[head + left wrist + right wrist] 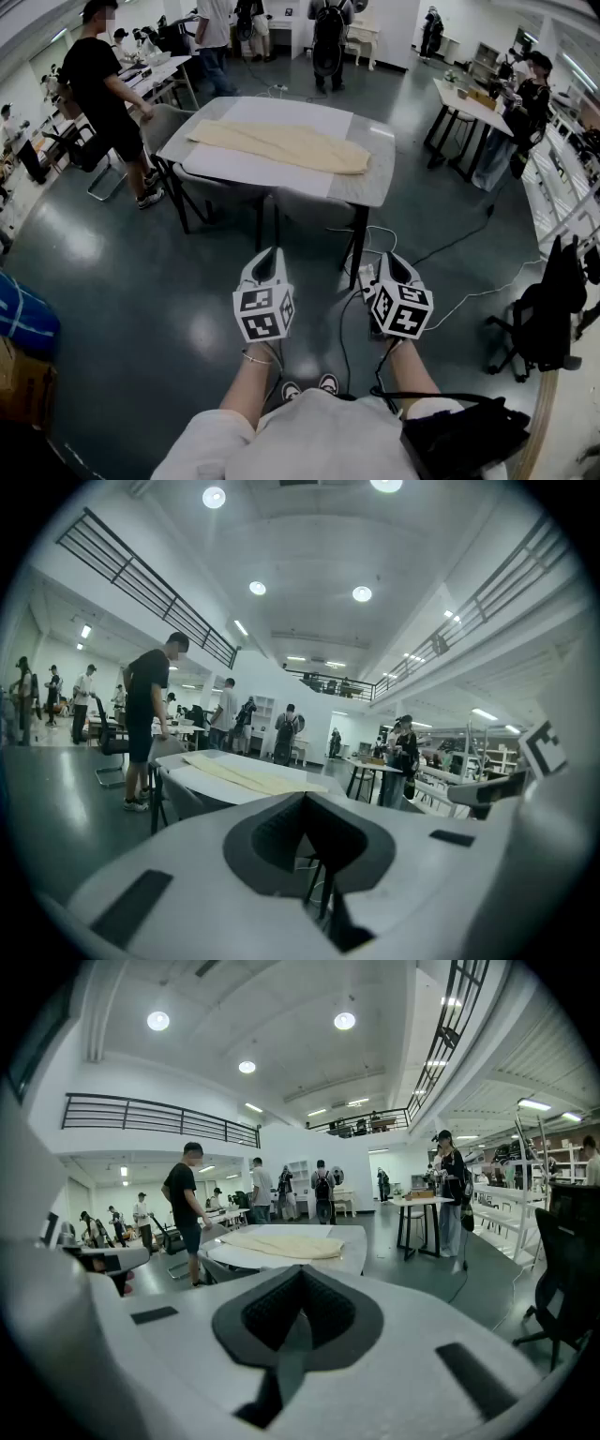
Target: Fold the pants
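Items counted: one pair of pants, one surface, one white sheet, two hand-held grippers.

The pants (281, 145), pale beige, lie flat and at full length on the white sheet (234, 167), which covers most of the grey surface (371, 184). They run slantwise from the far left side toward the right side, with the wider end at the right. Nothing else lies on the sheet.

Left hand-held gripper (272, 253): held low in front of the person, over the floor, well apart from the surface. In the left gripper view its two jaws meet at the tips and nothing stands between them. It carries one marker cube (263, 312).

Right hand-held gripper (392, 259): held level with the left one, also short of the surface and touching nothing. In the right gripper view its jaws are drawn fully together and are empty. It also carries one marker cube (401, 309).

Both hand-held grippers point toward the surface, tilted slightly downward.

Surroundings: one person in black (103, 84) stands just beside the left edge of the surface. A second table (464, 101) stands to the right. One black chair (553, 314) stands at the right edge of the head view. Cables (469, 292) trail over the floor below the surface. More people stand farther back; their number cannot be fixed.
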Demonstrator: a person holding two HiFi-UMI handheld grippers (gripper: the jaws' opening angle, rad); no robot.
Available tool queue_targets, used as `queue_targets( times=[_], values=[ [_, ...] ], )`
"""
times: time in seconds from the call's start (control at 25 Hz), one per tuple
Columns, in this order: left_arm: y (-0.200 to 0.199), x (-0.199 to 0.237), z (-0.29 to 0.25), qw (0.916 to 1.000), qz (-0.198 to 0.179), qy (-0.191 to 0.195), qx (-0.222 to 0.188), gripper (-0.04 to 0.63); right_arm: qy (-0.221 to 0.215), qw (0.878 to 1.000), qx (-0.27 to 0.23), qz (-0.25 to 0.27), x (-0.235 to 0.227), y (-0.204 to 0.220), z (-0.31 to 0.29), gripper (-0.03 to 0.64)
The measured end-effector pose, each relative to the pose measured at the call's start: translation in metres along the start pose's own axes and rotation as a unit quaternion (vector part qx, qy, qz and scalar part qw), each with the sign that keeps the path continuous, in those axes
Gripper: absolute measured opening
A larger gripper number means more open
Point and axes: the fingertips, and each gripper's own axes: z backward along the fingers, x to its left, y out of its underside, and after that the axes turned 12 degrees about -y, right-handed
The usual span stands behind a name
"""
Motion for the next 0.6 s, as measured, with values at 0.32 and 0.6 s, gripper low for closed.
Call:
queue_targets(
  times=[0.32,0.6],
  values=[
    [-0.001,0.012,-0.001,1.0000,0.000,-0.005,0.004,0.008,-0.011,1.000,0.002,-0.010,0.011,0.001,-0.006,-0.008],
    [0.003,0.026,0.000,0.9999,-0.003,-0.003,0.010,0.008,-0.003,1.000,-0.003,-0.021,0.021,0.005,-0.006,-0.008]
  ],
)
